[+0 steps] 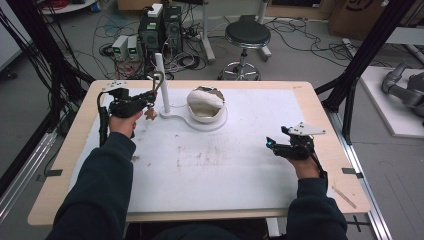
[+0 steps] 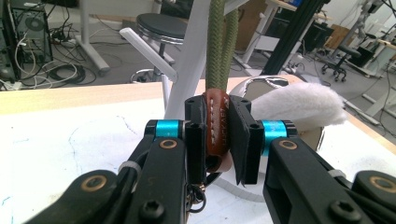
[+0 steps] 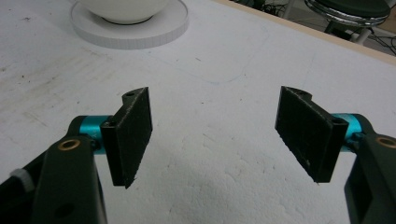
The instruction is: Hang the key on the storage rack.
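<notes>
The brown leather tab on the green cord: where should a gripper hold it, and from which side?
Grip the brown leather tab across its flat stitched faces, coming level from the person's side, as the left gripper does; it hangs upright on the green cord beside the white stand.

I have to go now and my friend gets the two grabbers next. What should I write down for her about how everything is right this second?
Left gripper: shut on the brown leather tag of a keychain with a green cord, held up beside the white stand.
Right gripper: open, holds nothing, hovers over the white mat on the right side.
The cord goes up toward the stand's arm; whether it is hooked on cannot be seen.
The white bowl with a fluffy white cloth sits on the stand's round base.
Done: tag gripped. Left: probably settle the loop on or off the hook, then let go.
</notes>
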